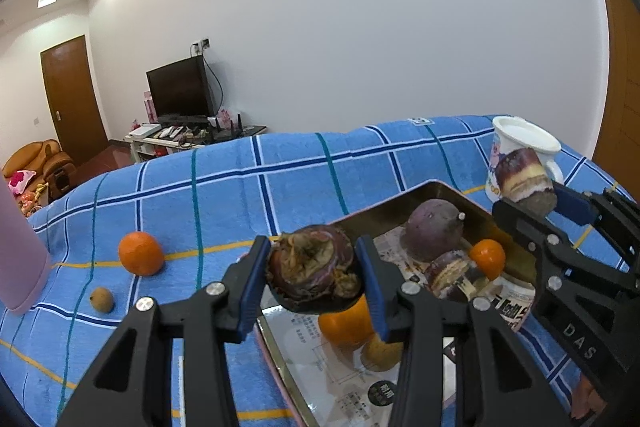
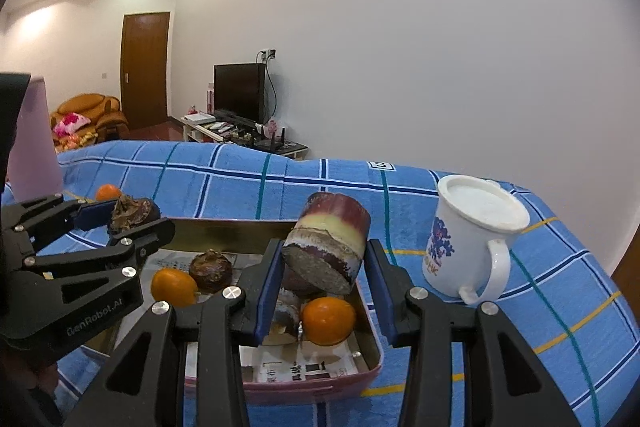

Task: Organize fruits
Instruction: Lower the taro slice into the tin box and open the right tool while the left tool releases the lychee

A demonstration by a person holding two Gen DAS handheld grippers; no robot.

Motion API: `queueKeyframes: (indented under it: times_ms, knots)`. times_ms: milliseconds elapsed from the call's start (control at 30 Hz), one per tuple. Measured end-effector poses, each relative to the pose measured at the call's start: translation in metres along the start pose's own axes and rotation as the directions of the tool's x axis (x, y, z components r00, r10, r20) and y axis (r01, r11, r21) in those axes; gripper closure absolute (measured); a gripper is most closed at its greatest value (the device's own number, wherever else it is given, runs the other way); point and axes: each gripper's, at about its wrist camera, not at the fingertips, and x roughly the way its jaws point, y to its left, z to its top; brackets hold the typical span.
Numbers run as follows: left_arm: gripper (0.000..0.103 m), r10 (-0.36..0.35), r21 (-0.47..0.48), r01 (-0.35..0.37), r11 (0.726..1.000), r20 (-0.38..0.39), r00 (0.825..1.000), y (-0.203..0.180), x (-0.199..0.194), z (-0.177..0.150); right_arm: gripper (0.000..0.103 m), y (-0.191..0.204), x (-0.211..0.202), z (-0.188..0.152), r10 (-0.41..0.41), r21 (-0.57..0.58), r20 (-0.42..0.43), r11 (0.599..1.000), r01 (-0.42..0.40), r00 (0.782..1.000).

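Blue checked cloth point(image 1: 280, 179) carries, far left, an orange point(image 1: 141, 253) and a small brown fruit point(image 1: 101, 299), both well outside the tray point(image 1: 444, 191). Next, a wrinkled dark fruit point(image 1: 314, 273) is gripped by the left tongs point(image 1: 316, 277) just above the tray's near-left edge, with fruit directly below. Further right, a cut stalk piece point(image 2: 328, 243) is clamped by the right tongs point(image 2: 326, 287), its long axis tilted up and back, over the tray's right half. The left tongs are judged nearer the loose orange.
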Motion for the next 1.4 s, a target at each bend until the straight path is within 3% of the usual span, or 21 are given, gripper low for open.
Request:
queueKeyframes:
  times_ms: [267, 500, 767, 967, 1400]
  knots:
    - [0.057, 0.009, -0.052, -0.010, 0.999, -0.011, 1.000, 0.017, 0.003, -0.002, 0.060, -0.006, 0.006, 0.001, -0.013, 0.009, -0.009, 1.000, 0.013, 1.000]
    - [0.057, -0.009, -0.038, 0.008, 0.999, -0.042, 0.999, 0.005, 0.005, -0.009, 0.060, 0.010, 0.024, 0.007, 0.024, -0.028, -0.025, 0.999, -0.025, 0.999]
    - [0.057, 0.029, 0.009, -0.029, 1.000, -0.053, 0.998, -0.007, 0.004, -0.012, 0.060, 0.019, 0.044, 0.009, 0.102, -0.032, -0.097, 0.994, -0.106, 0.990]
    - [0.057, 0.041, -0.014, -0.043, 0.999, -0.073, 0.996, -0.001, 0.006, -0.012, 0.059, 0.026, 0.050, 0.009, 0.125, -0.050, -0.120, 0.990, -0.132, 0.985]
    - [0.057, 0.024, -0.029, -0.027, 0.999, -0.084, 0.996, 0.007, 0.008, -0.013, 0.059, 0.022, 0.044, 0.007, 0.201, -0.033, -0.094, 0.978, -0.205, 0.975]
